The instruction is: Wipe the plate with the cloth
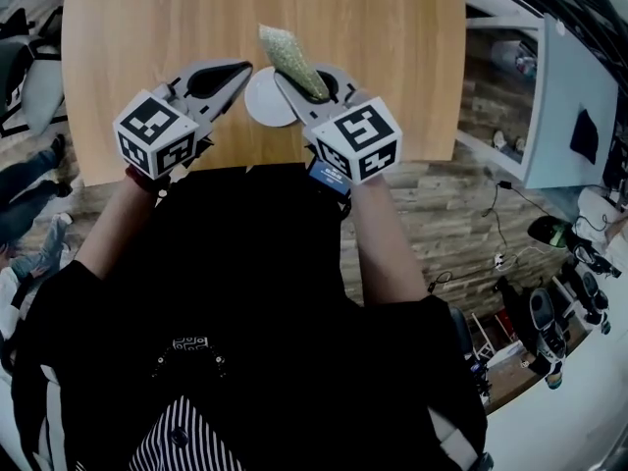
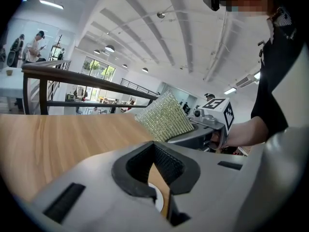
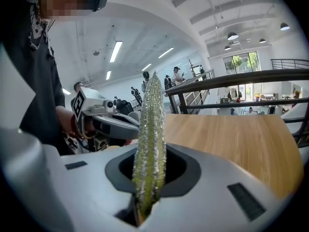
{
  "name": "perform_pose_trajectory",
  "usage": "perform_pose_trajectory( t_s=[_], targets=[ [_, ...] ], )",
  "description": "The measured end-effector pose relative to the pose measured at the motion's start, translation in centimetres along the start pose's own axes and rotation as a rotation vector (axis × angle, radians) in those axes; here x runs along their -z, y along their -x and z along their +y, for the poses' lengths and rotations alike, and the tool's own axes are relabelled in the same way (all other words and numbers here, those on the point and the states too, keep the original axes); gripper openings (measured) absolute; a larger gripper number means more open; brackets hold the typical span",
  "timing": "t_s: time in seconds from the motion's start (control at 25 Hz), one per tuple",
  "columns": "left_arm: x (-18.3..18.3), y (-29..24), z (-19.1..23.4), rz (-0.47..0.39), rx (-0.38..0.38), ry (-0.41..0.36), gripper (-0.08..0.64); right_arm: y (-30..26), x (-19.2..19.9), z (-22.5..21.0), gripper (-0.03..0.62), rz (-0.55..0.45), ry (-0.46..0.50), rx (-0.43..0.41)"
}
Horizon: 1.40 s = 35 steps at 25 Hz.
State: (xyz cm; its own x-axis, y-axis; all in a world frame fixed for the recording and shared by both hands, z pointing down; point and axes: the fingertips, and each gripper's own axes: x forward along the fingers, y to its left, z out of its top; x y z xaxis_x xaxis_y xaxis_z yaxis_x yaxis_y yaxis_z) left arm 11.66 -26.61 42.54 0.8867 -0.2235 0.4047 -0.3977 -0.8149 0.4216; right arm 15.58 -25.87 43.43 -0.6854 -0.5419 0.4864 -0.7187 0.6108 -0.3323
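A small white plate (image 1: 263,104) lies on the wooden table (image 1: 137,27) near its front edge, between my two grippers. My right gripper (image 1: 312,84) is shut on a green sparkly cloth (image 1: 292,59), which sticks out past its jaws above the plate's right half. In the right gripper view the cloth (image 3: 150,149) stands upright in the jaws. My left gripper (image 1: 235,75) has its jaws together with nothing seen between them, tips at the plate's left rim. A sliver of the plate (image 2: 157,200) shows under them. The cloth (image 2: 164,116) and right gripper (image 2: 203,132) appear beyond.
The person's arms and dark apron fill the lower head view. Right of the table stands a white panel (image 1: 574,106), with cables and shoes on the floor. A railing (image 2: 87,79) runs behind the table's far edge.
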Motion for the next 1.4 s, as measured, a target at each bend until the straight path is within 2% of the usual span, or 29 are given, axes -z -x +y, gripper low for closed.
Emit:
perform_pose_trajectory(
  t_s=[0.32,0.56,0.64,1.04,1.4],
  targets=[
    [4.0,-2.6,1.3,0.096,-0.002,-0.015,-0.008,-1.0,5.1,-2.1,0.049,0.105,-0.019,0.02],
    [10.5,-5.3,2.4,0.255,-0.018,-0.059,-0.008,-3.1,10.1,-3.7,0.049,0.248,0.053,0.039],
    [12.6,-6.1,2.4,0.306,-0.019,-0.062,-0.008,-3.7,11.8,-4.2,0.049,0.284,0.051,0.047],
    [19.6,-9.0,3.7,0.483,-0.029,-0.066,-0.008,-5.3,19.3,-5.3,0.049,0.483,0.082,0.019],
    [23.8,-10.0,4.3,0.579,-0.014,-0.103,-0.008,-6.8,22.1,-5.1,0.049,0.554,0.188,-0.007]
  ],
)
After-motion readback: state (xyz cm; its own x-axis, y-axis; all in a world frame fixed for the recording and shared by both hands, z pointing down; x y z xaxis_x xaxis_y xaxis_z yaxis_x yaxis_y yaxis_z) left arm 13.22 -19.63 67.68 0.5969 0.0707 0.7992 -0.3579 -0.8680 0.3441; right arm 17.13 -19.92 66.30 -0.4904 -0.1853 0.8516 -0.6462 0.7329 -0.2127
